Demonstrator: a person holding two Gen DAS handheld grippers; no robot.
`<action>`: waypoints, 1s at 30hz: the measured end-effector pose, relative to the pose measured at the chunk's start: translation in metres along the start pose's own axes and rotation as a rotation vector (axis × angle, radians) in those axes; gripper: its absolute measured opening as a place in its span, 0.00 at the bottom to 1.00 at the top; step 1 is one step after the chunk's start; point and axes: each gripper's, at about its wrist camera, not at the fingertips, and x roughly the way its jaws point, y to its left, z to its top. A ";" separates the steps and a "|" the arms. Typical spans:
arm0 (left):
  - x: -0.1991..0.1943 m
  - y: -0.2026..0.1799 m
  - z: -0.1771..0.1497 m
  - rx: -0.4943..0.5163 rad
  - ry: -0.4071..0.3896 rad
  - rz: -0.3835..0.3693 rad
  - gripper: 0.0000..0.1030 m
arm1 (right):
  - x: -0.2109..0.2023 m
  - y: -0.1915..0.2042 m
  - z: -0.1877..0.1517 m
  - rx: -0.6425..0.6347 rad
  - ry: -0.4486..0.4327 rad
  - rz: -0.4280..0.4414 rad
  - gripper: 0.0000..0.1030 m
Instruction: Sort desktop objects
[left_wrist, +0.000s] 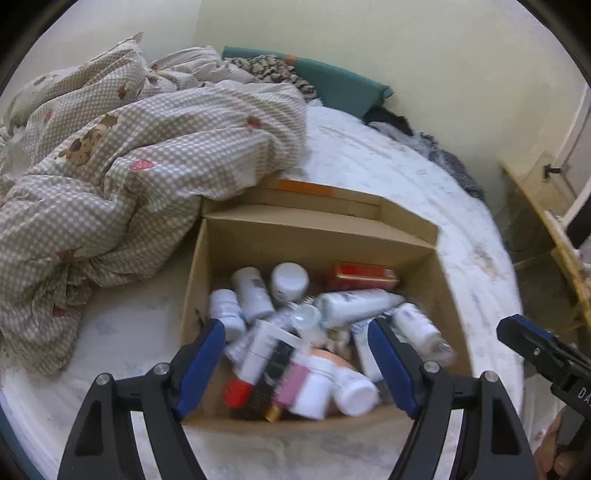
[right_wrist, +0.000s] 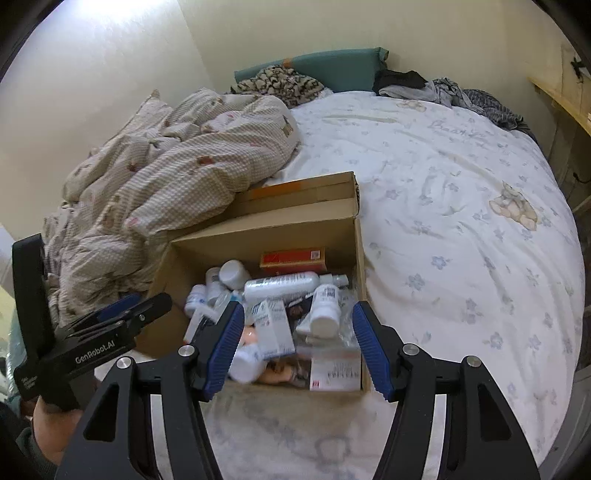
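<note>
The cardboard box (right_wrist: 266, 236) sat on the bed (right_wrist: 461, 206) beside a rumpled checked duvet (left_wrist: 122, 155), heaped with white bottles (right_wrist: 282, 286) and a red carton (right_wrist: 293, 259). Both the left gripper (left_wrist: 297, 363) and the right gripper (right_wrist: 299, 345) hovered over it, fingers spread and empty; the lower contents were blurred, perhaps packets.

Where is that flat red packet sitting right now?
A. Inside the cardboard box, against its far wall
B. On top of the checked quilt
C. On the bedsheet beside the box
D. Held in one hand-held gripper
A: the red packet lies inside the cardboard box along its far wall, behind the white bottles; both hand-held grippers, left and right, are open and hold nothing.
</note>
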 end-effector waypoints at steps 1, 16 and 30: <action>-0.009 -0.001 -0.002 0.000 -0.013 -0.012 0.78 | -0.006 0.000 -0.003 0.001 -0.003 0.007 0.64; -0.083 -0.049 -0.071 0.249 -0.035 0.065 0.79 | -0.084 -0.011 -0.101 0.004 -0.123 -0.009 0.96; -0.079 -0.056 -0.095 0.259 -0.042 0.107 0.79 | -0.058 0.011 -0.111 -0.064 -0.080 -0.071 0.96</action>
